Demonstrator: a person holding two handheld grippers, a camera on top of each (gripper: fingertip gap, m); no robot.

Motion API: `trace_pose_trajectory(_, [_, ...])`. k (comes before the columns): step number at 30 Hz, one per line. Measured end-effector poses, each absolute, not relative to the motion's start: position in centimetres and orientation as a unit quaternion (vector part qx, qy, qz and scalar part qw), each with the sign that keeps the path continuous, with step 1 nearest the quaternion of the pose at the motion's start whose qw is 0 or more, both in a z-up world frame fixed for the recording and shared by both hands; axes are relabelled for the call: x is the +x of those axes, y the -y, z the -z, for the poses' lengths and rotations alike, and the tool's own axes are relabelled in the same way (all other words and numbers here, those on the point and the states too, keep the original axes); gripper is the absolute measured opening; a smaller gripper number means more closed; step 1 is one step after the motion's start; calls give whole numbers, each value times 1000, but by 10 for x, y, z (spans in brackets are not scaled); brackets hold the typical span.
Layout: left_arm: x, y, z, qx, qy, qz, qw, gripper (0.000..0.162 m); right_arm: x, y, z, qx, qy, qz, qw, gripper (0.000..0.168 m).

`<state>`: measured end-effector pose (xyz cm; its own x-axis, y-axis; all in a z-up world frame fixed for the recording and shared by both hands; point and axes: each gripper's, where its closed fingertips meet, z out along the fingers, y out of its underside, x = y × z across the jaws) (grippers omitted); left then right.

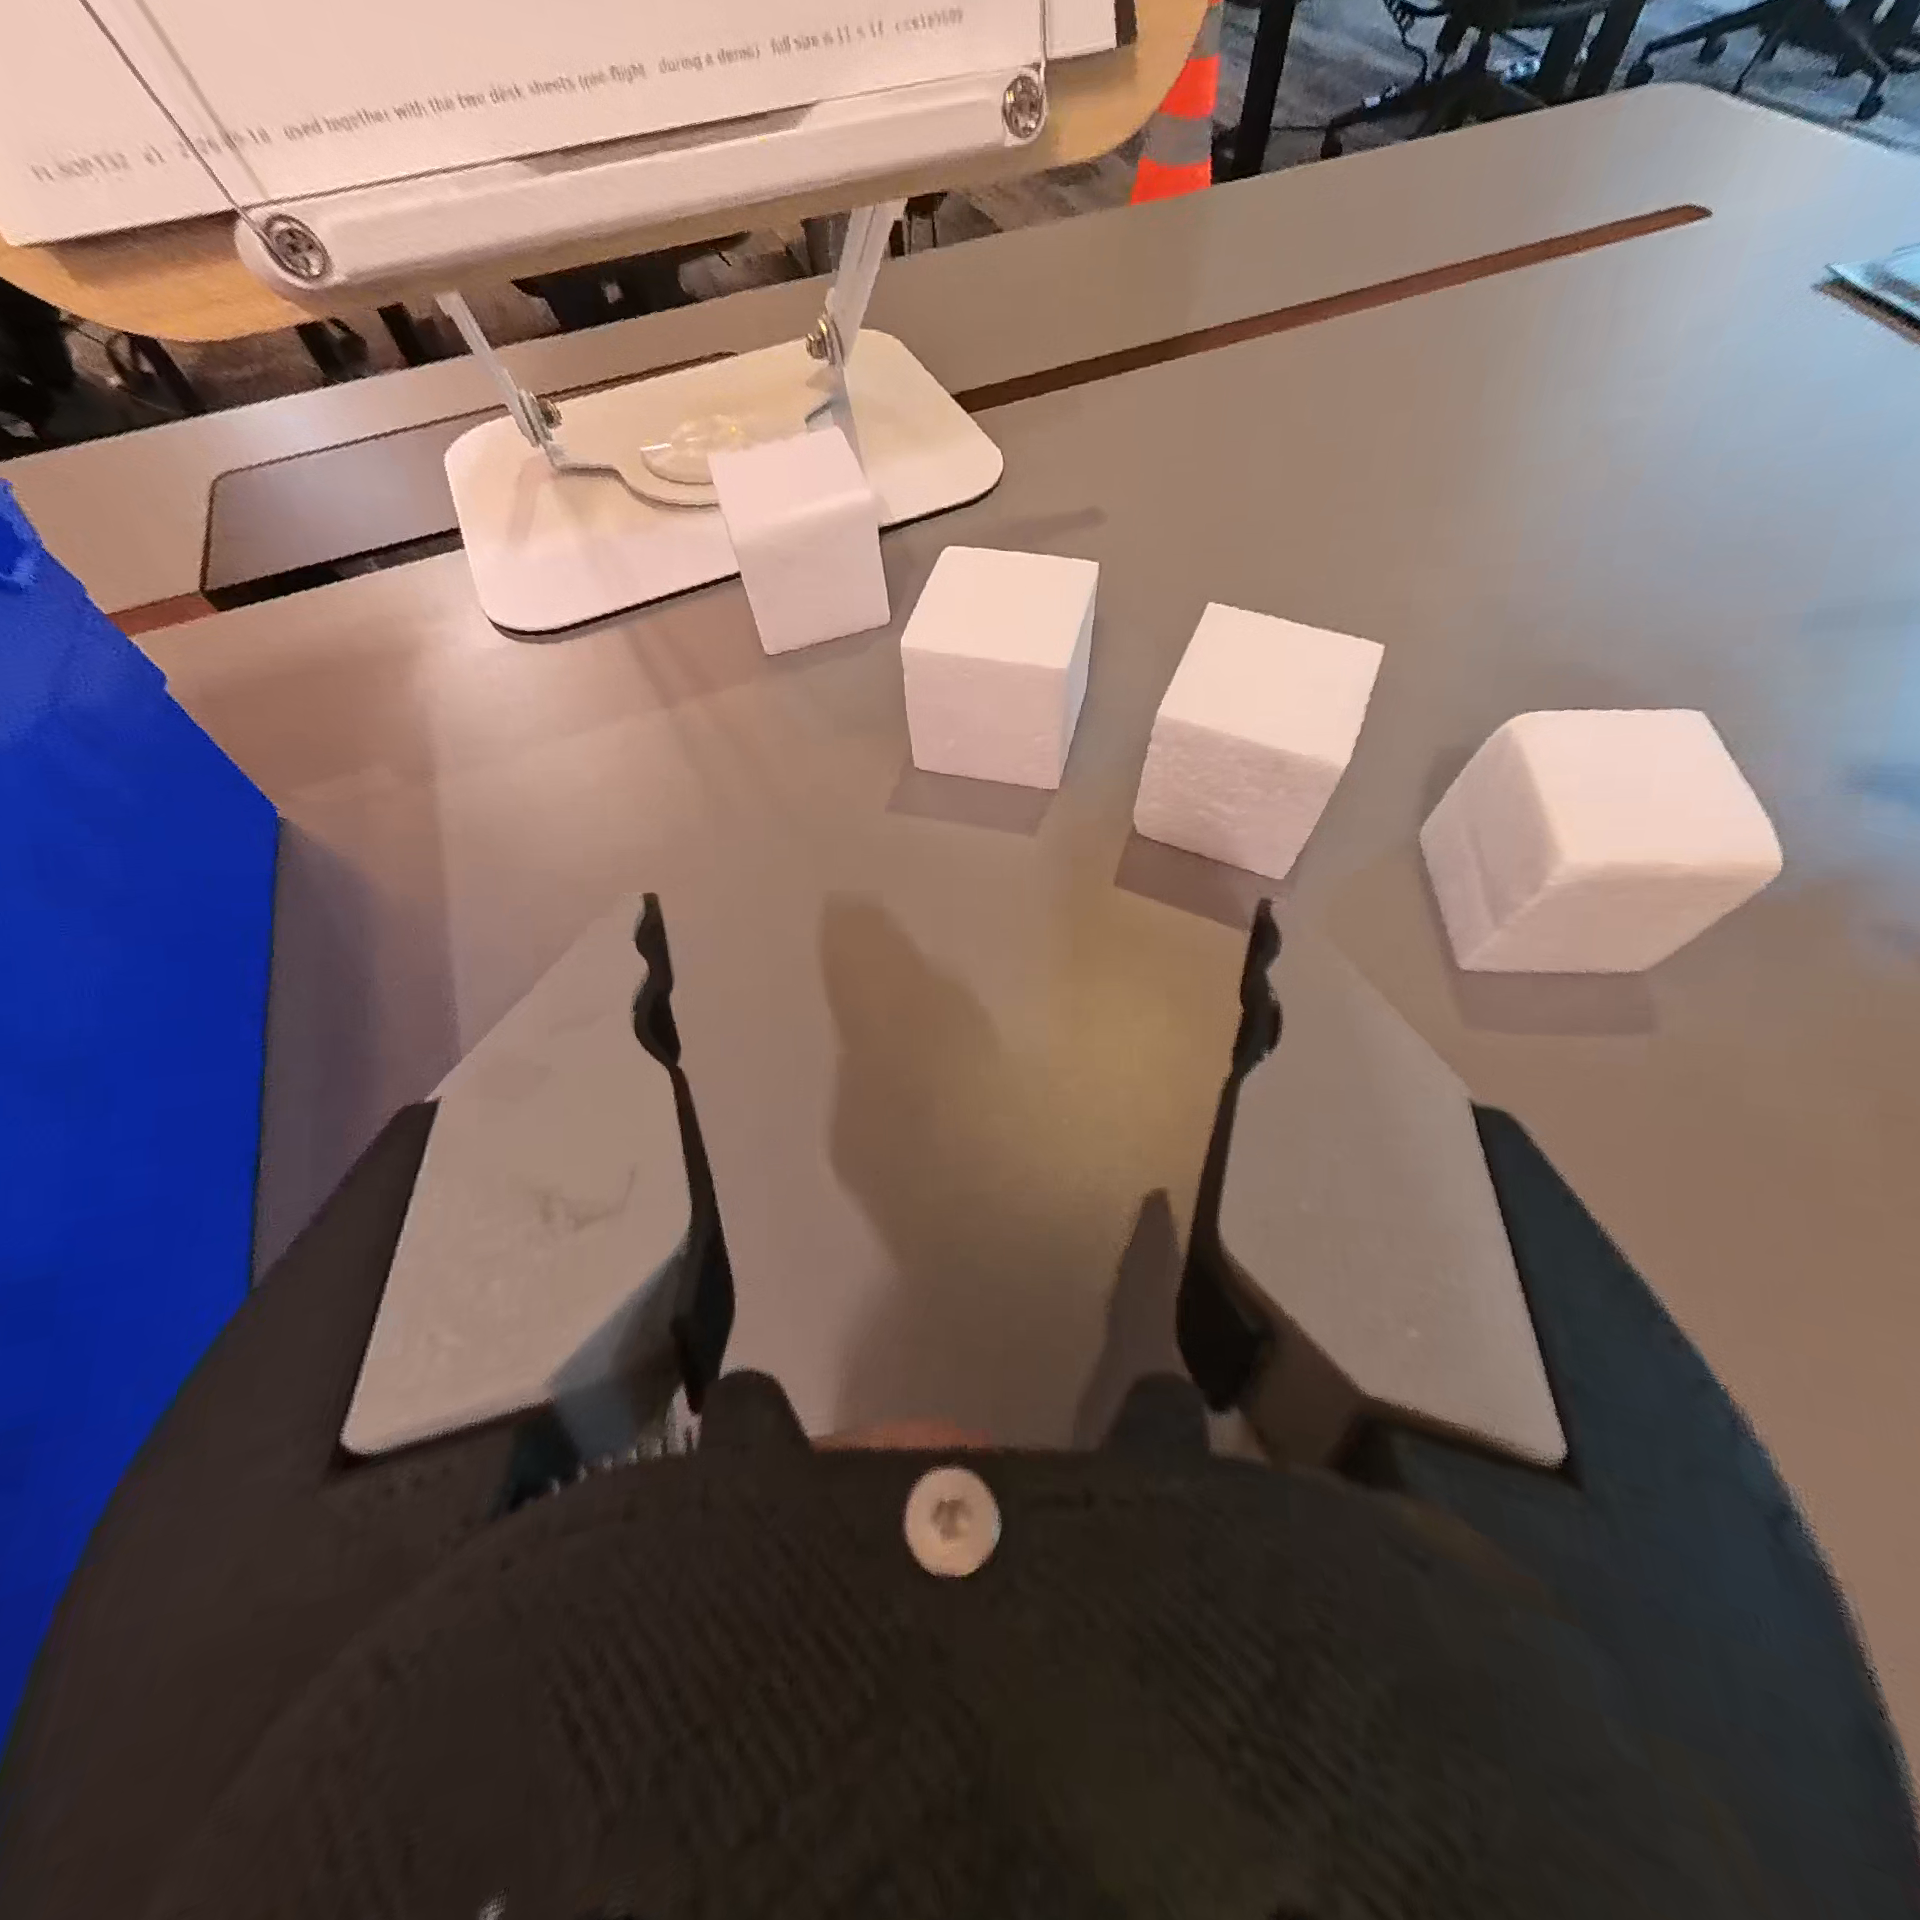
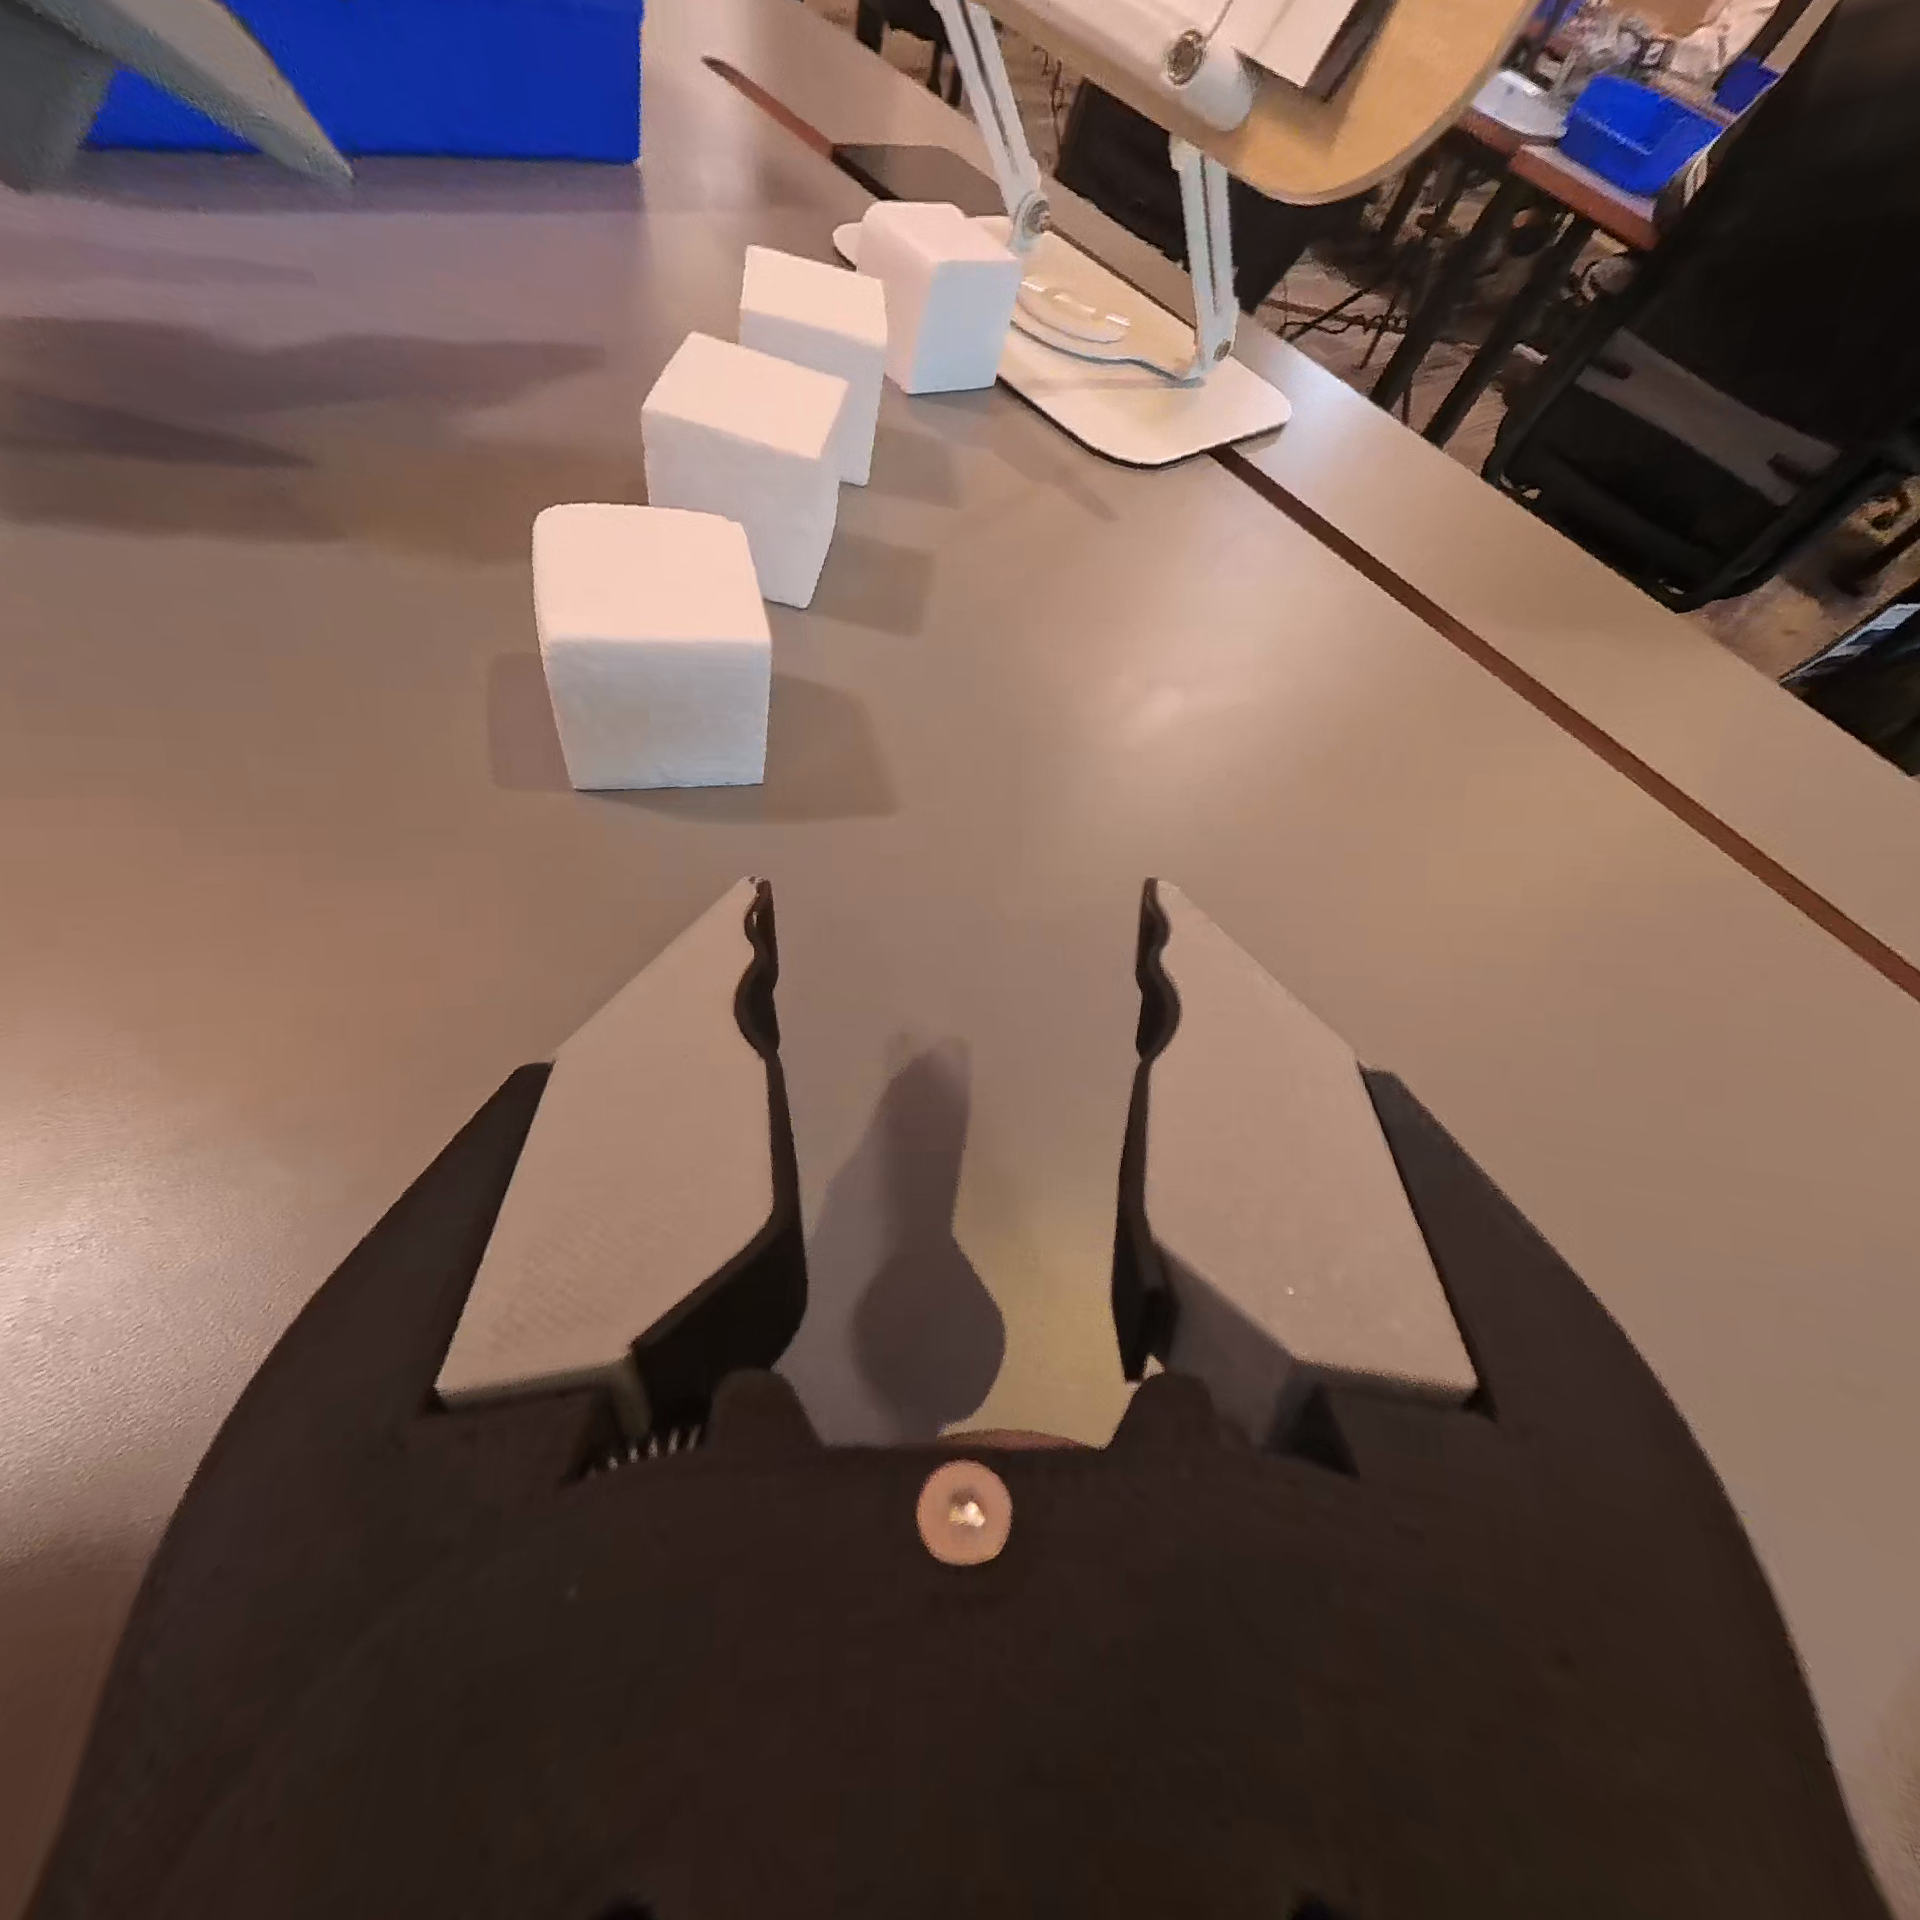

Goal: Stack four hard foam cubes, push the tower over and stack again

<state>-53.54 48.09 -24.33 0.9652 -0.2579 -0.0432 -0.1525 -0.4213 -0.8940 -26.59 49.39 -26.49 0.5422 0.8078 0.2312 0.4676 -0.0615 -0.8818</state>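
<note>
Left wrist view looks down over the left gripper (image 1: 954, 909), whose two fingers are spread wide with nothing between them, held above a grey table (image 1: 623, 831). Beyond the fingertips four white foam cubes lie in a loose row running from far left to near right, none stacked and none touching another. The farthest cube (image 1: 805, 540) sits tilted, resting partly on the edge of the white stand base (image 1: 582, 540) that carries a clipboard-like board (image 1: 623, 156) on thin metal legs. Next comes the second cube (image 1: 992, 675), flat on the table, then the third cube (image 1: 1252, 738), turned slightly, and the nearest cube (image 1: 1600, 836) off to the right, rotated so a corner faces the camera. A blue object (image 1: 114, 935) fills the left edge, and an orange cone (image 1: 1179, 135) stands past the table. Right wrist view shows the right gripper (image 2: 956, 899), its fingers also apart and empty, low over the same table (image 2: 1351, 831). From here the row runs away from the camera: the nearest cube (image 2: 655, 655) just ahead and left of the fingertips, the third cube (image 2: 743, 478) behind it, the second cube (image 2: 816, 343) farther on, and the farthest cube (image 2: 945, 296) leaning on the stand base (image 2: 1164, 416). The blue object (image 2: 416, 73) lies at the far left.
</note>
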Motion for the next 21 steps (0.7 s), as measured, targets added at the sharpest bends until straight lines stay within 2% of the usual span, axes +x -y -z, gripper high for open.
trace_pose_trajectory(1, [-535,-481,246,-843,-125,49,521,106,-264,-494,264,-712,444,-175,515,65])
trace_pose_trajectory(3, [-534,-482,247,-842,-129,50,522,85,-263,-492,261,-714,435,-202,509,56])
trace_pose_trajectory(4, [-533,-483,247,-839,-133,52,525,81,-263,-490,260,-715,432,-214,506,52])
trace_pose_trajectory(9, [-526,-494,260,-853,-133,90,496,82,-266,-487,259,-704,446,-195,518,45])
trace_pose_trajectory(14, [-510,-530,252,-849,-159,93,496,86,-273,-485,272,-704,462,-188,505,42])
trace_pose_trajectory(20, [-498,-585,281,-880,-168,89,435,88,-267,-488,268,-704,458,-181,512,41])
trace_pose_trajectory(21, [-497,-591,289,-886,-170,85,422,83,-266,-489,267,-704,455,-182,513,41])
